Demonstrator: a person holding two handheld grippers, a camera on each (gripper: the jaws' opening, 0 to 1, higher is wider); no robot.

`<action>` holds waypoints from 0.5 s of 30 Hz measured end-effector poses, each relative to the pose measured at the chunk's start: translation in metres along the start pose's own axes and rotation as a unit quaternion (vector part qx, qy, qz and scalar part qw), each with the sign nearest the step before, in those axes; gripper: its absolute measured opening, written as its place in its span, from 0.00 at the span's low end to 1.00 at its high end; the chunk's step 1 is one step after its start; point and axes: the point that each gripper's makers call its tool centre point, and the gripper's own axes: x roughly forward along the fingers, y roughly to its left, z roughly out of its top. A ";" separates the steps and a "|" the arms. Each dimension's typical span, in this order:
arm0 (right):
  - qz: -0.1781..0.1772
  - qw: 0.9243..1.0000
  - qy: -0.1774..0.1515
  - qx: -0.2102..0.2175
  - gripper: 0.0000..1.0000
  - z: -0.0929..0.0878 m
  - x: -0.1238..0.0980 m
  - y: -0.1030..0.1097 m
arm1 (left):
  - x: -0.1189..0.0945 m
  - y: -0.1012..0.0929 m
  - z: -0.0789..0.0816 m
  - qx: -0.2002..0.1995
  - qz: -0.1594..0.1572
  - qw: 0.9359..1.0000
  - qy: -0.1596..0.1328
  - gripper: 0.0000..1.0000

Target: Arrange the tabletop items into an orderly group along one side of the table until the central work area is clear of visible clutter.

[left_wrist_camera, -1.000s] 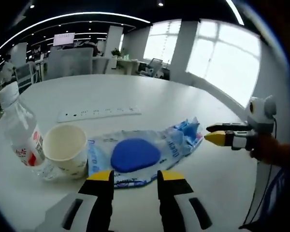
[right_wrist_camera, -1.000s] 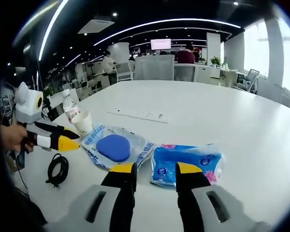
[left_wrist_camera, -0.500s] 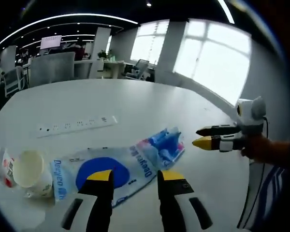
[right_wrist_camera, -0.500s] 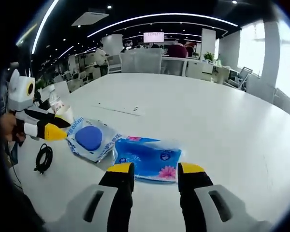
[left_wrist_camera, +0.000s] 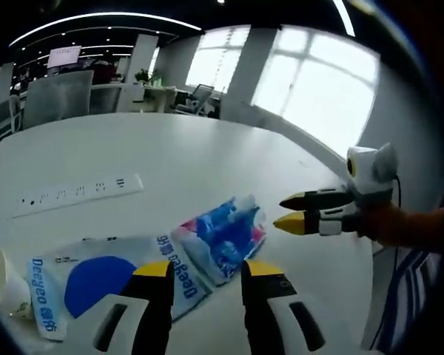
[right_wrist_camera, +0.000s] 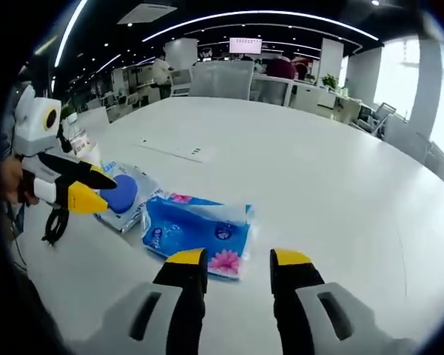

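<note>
Left gripper jaws parted, gripping nothing, over the near edge of the tissue pack where it overlaps the wipe packet. Right gripper jaws likewise apart and empty, just short of the tissue pack. Packet lying left of the pack, touching it, on the white table. Cup at far left. Power strip farther off. Black cable near the left edge.
</note>
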 end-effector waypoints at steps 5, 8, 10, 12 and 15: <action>-0.005 1.000 0.003 -0.012 0.17 -0.003 0.008 -0.001 | 0.011 0.002 -0.002 -0.002 -0.001 1.000 0.008 0.31; -0.013 1.000 -0.002 -0.005 0.16 -0.002 0.011 -0.006 | 0.018 0.001 -0.002 0.000 -0.006 1.000 0.015 0.29; -0.013 1.000 0.001 0.001 0.17 -0.003 0.012 -0.005 | 0.021 0.001 -0.002 0.004 -0.005 1.000 0.018 0.29; -0.013 1.000 0.002 0.005 0.18 -0.004 0.017 -0.007 | 0.024 0.000 0.000 0.000 -0.010 1.000 0.019 0.28; -0.007 1.000 0.007 0.025 0.18 -0.006 0.019 -0.006 | 0.032 -0.001 -0.001 0.006 -0.011 1.000 0.026 0.27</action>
